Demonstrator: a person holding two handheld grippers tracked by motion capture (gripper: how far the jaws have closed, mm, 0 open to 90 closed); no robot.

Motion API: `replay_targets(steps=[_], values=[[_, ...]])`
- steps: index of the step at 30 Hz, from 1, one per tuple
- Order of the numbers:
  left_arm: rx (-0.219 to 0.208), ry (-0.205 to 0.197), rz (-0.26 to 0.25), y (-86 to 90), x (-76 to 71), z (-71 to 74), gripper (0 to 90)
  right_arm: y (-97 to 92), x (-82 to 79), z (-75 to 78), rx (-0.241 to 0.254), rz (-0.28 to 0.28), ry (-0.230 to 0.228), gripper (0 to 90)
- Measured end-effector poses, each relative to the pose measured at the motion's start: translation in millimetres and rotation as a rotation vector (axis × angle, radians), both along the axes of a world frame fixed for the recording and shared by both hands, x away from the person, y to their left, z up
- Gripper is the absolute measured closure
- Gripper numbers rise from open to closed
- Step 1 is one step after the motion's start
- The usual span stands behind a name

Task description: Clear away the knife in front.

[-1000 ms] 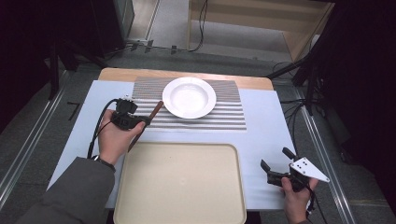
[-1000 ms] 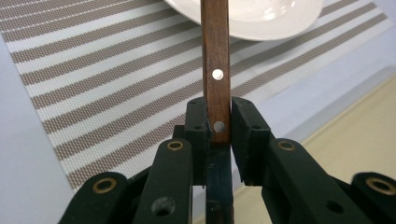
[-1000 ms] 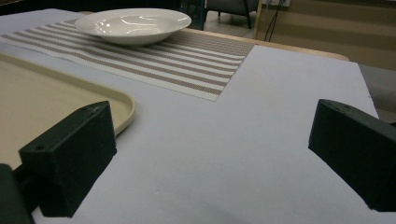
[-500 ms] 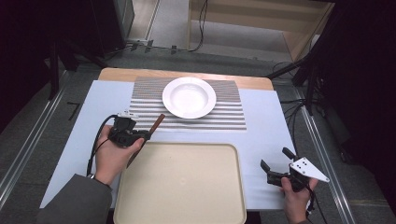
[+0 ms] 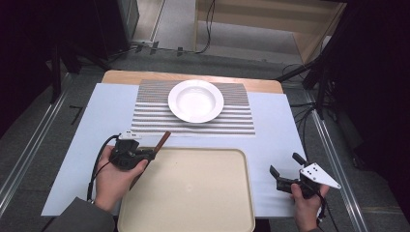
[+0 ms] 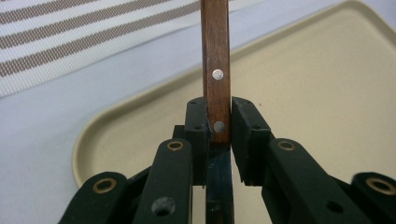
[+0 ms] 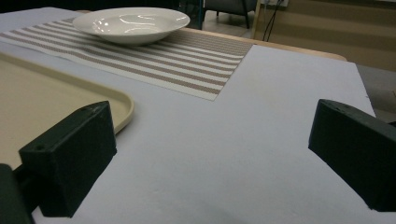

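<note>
Item: wooden-handled utensil [image 6: 215,70], probably a knife, its blade hidden; clamped between the pads of the left gripper [image 6: 218,123], over the near-left corner of the beige tray [image 5: 193,193].
Right gripper [image 7: 212,154]: jaws spread, holding nothing, on the blue mat [image 7: 243,140].
Handling: lower flat onto the tray before letting go.

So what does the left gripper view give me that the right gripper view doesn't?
Left gripper view alone: the left claw shut on a wooden-handled knife, two rivets in the handle and the blade running back between the jaws.

Right gripper view alone: the white plate sitting on the mat, and the right claw with jaws wide apart and nothing between them, over the pale blue table cover.

Both share: the beige tray and the striped placemat.
</note>
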State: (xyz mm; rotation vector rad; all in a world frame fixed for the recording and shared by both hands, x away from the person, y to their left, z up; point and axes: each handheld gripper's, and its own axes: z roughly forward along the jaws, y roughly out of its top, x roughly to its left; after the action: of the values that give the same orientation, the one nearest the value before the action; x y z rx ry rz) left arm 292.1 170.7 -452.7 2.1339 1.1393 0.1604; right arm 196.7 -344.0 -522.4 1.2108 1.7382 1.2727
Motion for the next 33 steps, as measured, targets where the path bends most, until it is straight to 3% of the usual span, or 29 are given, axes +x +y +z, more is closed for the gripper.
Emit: replay_targets(steps=[8, 15, 33], values=[[-0.016, 0.008, -0.002, 2.4, -20.2, -4.4, 76.2, 0.4, 0.1, -0.1, -0.002, 0.000, 0.002, 0.0], [0.008, 0.002, 0.004, 1.8, -35.5, -10.4, 76.2, 0.5, 0.1, -0.1, -0.003, -0.001, 0.002, 0.0], [0.015, 0.031, 0.035, 7.9, -57.2, -32.6, 76.1, 0.8, 0.3, -0.1, -0.009, -0.003, 0.003, 0.0]])
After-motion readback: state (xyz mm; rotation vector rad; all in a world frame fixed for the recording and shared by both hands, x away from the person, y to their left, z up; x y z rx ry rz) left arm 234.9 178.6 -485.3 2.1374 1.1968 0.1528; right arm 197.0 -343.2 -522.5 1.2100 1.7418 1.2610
